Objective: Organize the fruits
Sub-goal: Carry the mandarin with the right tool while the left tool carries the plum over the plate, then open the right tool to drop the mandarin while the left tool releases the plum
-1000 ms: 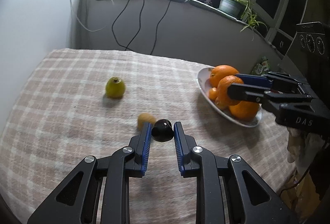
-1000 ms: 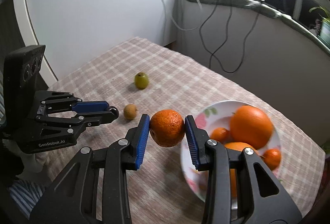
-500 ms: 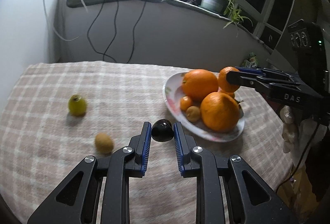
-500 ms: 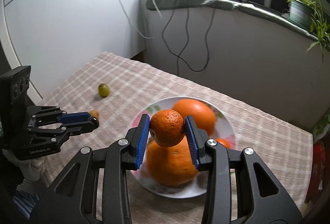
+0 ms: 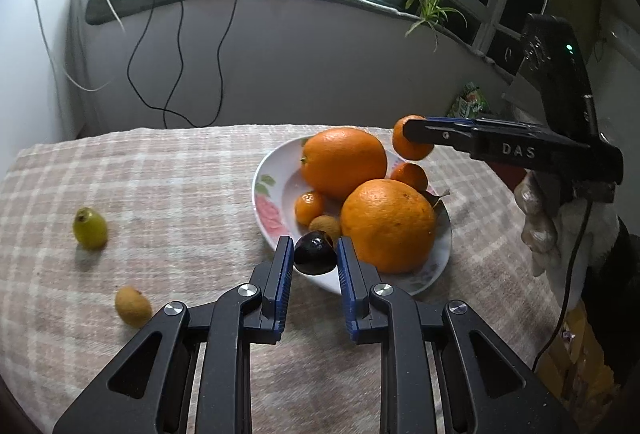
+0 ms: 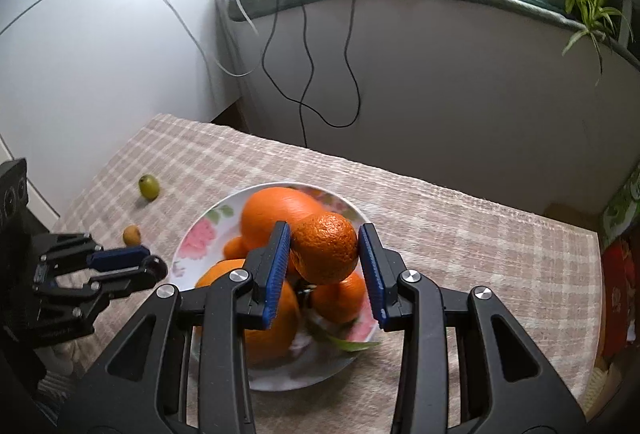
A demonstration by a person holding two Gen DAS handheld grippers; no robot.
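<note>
Checkered cloth covers the surface, where a floral plate serves as landmark. On the plate lie two big oranges, small tangerines and a tan fruit. The left claw pinches a dark plum at the plate's near rim. The right claw pinches a mandarin above the plate's fruit. Left of the plate, well apart, lie a green fruit and a loquat.
</note>
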